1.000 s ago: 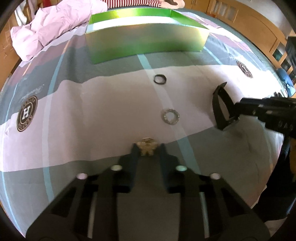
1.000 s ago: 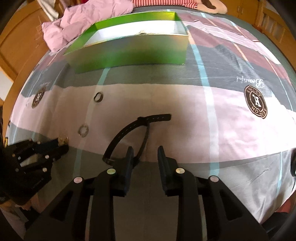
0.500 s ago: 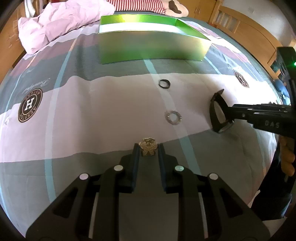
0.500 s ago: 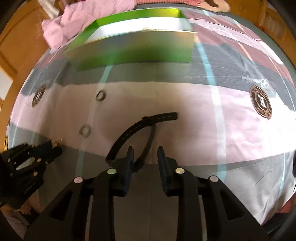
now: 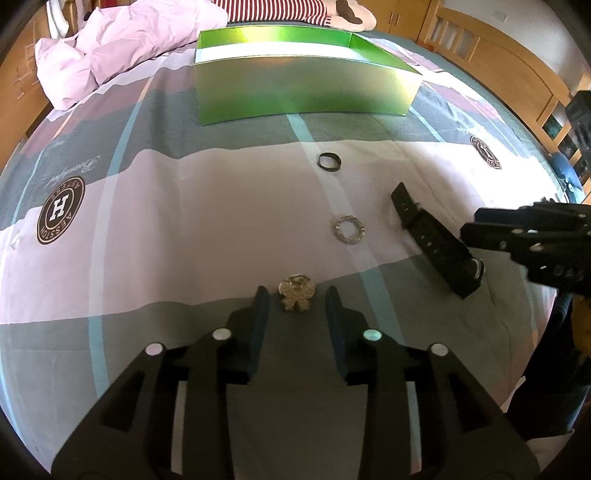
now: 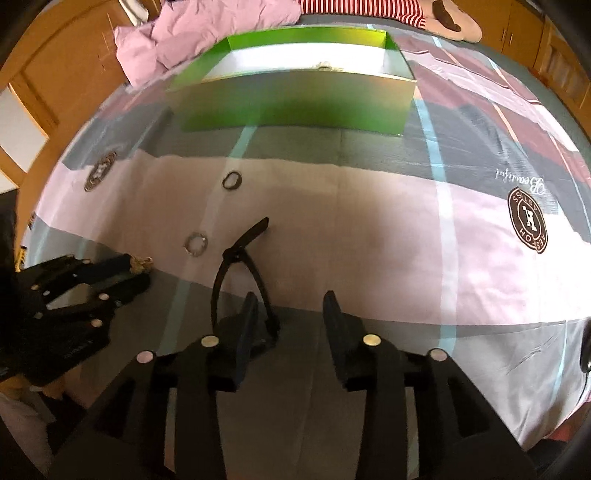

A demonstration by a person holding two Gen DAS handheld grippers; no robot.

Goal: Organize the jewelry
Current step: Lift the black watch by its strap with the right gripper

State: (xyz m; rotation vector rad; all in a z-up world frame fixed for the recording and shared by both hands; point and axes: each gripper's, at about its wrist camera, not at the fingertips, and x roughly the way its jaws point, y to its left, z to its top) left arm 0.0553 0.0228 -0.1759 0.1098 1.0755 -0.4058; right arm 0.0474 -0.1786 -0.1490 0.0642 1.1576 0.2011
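Note:
A gold brooch [image 5: 297, 297] lies on the bedspread between the fingertips of my left gripper [image 5: 297, 300]. Its jaws are opening, with a gap on each side of the brooch. A black watch [image 5: 436, 243] lies flat on the sheet to the right. In the right wrist view its strap [image 6: 240, 266] loops up beside the left finger of my right gripper [image 6: 290, 306], whose jaws are opening without pressing it. A silver ring [image 5: 349, 229] and a black ring [image 5: 328, 161] lie farther out. Beyond them stands the open green box [image 5: 303, 85].
A crumpled pink quilt [image 5: 110, 48] is heaped at the far left, and a striped plush toy [image 5: 288, 7] lies behind the box. Wooden furniture [image 5: 517, 66] borders the bed on the right. Round H logos [image 5: 61, 210] mark the sheet.
Both grippers' jaws have widened. The left one has let go of the brooch. The right one has let go of the watch, which was held up and now lies on the bedspread.

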